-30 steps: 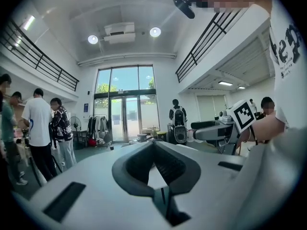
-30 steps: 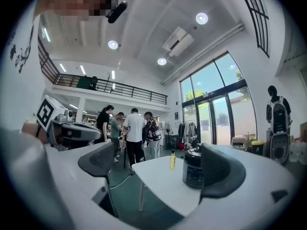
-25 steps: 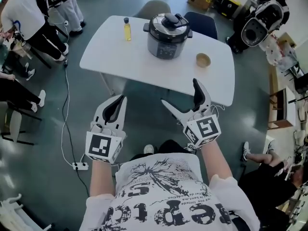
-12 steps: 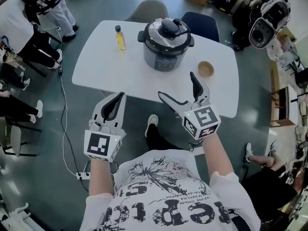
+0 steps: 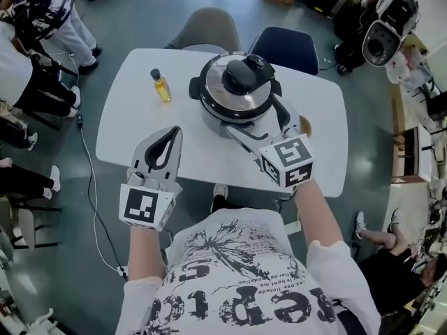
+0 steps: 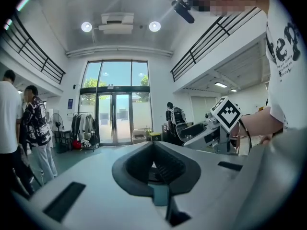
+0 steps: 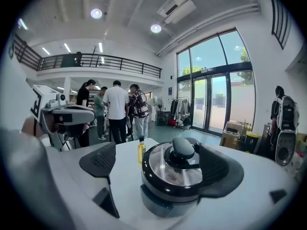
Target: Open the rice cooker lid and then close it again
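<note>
The rice cooker [image 5: 236, 98] stands on the white table [image 5: 129, 121] with its silver lid shut and the black knob [image 5: 242, 75] on top. My right gripper [image 5: 257, 121] is open at the cooker's front right side; I cannot tell if it touches. In the right gripper view the cooker [image 7: 175, 176] fills the space between the spread pads [image 7: 99, 162]. My left gripper [image 5: 162, 152] hangs over the table's front edge, left of the cooker, jaws shut on nothing. Its closed pads [image 6: 168, 166] show in the left gripper view.
A small bottle of yellow oil [image 5: 161, 86] stands on the table left of the cooker. A small bowl [image 5: 305, 125] is partly hidden behind my right gripper. Two chairs [image 5: 208, 30] [image 5: 283, 47] stand at the far side. People [image 5: 28, 33] stand to the left.
The person has stepped up to the table. Both grippers have come forward; the right one, earlier short of the table, is now beside the cooker. The jaws have not changed.
</note>
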A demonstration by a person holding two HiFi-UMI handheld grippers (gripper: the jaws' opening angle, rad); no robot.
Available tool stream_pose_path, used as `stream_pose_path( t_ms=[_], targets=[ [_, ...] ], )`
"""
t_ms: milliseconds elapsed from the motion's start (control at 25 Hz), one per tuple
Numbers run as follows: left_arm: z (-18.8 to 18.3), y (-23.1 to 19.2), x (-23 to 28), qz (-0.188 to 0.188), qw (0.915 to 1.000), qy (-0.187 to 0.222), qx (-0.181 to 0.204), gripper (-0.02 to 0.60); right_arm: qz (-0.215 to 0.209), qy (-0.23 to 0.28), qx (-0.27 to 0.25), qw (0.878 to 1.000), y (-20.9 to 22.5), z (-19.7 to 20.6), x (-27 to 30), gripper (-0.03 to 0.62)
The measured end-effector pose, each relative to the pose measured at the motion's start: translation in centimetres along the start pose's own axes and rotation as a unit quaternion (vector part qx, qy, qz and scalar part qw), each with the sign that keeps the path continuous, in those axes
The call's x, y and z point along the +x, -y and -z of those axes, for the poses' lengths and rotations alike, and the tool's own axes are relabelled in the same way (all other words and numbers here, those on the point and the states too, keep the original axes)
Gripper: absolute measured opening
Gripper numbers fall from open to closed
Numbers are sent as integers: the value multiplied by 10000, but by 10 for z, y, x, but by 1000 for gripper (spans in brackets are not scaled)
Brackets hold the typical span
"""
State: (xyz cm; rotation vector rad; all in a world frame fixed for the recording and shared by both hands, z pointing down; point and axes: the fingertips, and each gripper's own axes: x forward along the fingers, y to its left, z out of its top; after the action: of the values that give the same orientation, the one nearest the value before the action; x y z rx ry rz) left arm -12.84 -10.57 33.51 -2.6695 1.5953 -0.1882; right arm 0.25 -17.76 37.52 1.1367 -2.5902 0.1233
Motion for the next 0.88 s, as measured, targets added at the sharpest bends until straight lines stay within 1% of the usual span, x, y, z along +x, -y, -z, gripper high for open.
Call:
stream_pose_path(
  t_ms=[80, 160, 240, 320, 400, 520, 600, 640, 680, 880],
  targets=[
    [-3, -10, 27, 72, 10000, 42, 20, 14, 13, -215, -8, 9998, 22, 2, 24, 537],
    [-11, -16, 52, 173, 9996, 197, 58, 14, 27, -444, -15, 9990, 42, 1, 45, 534],
    [-17, -22, 72, 239, 9993, 278, 66, 14, 29, -718, -127, 9973, 59, 0, 62, 532],
    [-16, -29, 87, 275, 9992, 275, 26, 14, -32, -1079, -302, 9937, 70, 6, 78, 517],
    [-10, -36, 100, 304, 9993, 231, -11, 14, -172, -1465, -370, 9884, 74, 16, 92, 502],
    [-2, -43, 114, 361, 9992, 154, -70, 14, -401, -2010, -315, 9783, 78, 30, 110, 488],
    [4, -46, 119, 421, 9990, 112, -80, 14, -465, -2348, -303, 9705, 83, 37, 119, 479],
    [7, -47, 122, 457, 9989, 90, -69, 14, -473, -2494, -286, 9668, 85, 40, 124, 462],
    [9, -50, 124, 493, 9987, 76, -57, 14, -481, -2609, -260, 9638, 87, 42, 129, 439],
    [8, -60, 137, 675, 9976, 116, -72, 14, -477, -2932, -168, 9547, 89, 41, 144, 434]
  ],
)
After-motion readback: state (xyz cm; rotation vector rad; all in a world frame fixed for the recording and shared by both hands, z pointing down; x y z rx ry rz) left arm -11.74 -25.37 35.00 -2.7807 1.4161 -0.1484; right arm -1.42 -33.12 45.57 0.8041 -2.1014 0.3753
